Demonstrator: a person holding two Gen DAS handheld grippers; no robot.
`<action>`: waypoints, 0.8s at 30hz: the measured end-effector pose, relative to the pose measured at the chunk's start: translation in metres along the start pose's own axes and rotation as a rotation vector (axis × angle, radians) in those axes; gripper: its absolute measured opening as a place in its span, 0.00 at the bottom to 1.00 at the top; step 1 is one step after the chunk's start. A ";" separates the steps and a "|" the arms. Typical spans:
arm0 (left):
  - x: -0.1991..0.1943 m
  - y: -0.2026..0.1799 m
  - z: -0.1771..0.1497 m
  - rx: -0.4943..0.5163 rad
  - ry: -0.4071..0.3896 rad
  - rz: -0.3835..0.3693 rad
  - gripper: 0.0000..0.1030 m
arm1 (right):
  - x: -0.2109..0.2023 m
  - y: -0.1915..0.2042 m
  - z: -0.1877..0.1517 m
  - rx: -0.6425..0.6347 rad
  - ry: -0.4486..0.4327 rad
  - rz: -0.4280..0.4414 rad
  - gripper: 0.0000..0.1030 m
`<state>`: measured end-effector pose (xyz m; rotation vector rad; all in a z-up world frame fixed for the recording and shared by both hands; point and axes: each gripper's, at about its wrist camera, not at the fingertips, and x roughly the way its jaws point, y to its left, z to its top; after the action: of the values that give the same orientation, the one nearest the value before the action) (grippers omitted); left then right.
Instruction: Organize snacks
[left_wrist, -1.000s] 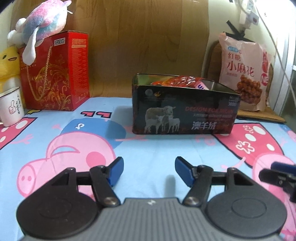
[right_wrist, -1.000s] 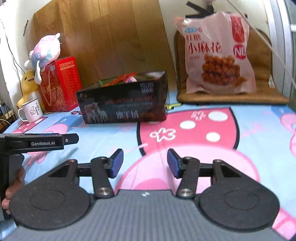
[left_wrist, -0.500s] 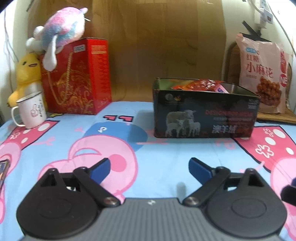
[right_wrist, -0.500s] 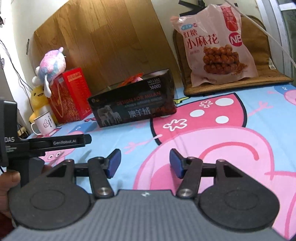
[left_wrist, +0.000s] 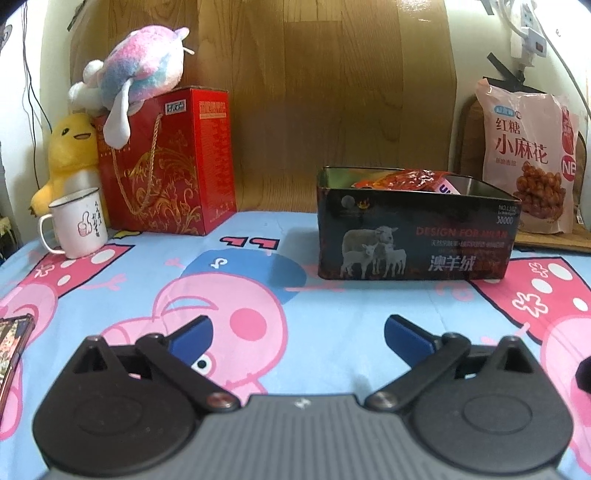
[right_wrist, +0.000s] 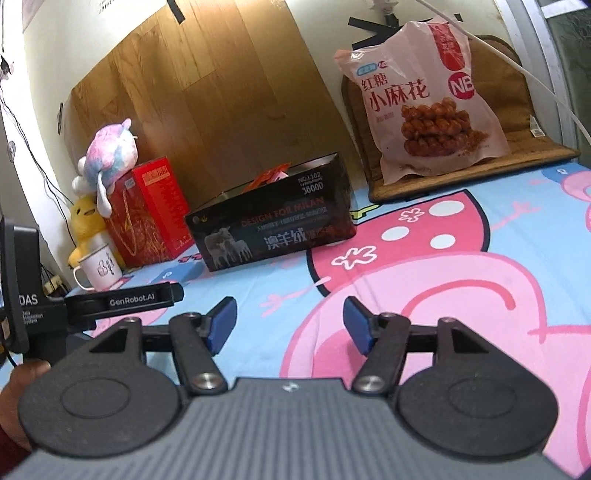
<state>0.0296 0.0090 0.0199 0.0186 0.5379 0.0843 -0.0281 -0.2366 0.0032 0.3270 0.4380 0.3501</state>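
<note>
While both the left gripper (left_wrist: 297, 338) and right gripper (right_wrist: 290, 325), jaws just widened, stand empty, the far-right snack bag (right_wrist: 424, 99) leaning upright looks light, crinkly, slippery; pinch its top seam.

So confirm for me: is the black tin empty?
No, the black tin already holds a red snack packet poking above its rim.
</note>
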 end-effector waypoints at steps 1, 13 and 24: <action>0.000 -0.001 0.000 0.005 -0.003 0.001 1.00 | -0.001 -0.001 0.000 0.004 -0.004 0.003 0.68; -0.001 -0.003 0.000 0.019 -0.007 -0.004 1.00 | -0.002 -0.003 0.000 0.028 -0.008 0.013 0.69; 0.000 -0.003 0.000 0.024 -0.009 -0.005 1.00 | -0.002 -0.005 0.000 0.041 -0.014 0.024 0.70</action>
<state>0.0295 0.0062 0.0200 0.0406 0.5300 0.0727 -0.0289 -0.2419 0.0022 0.3749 0.4282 0.3623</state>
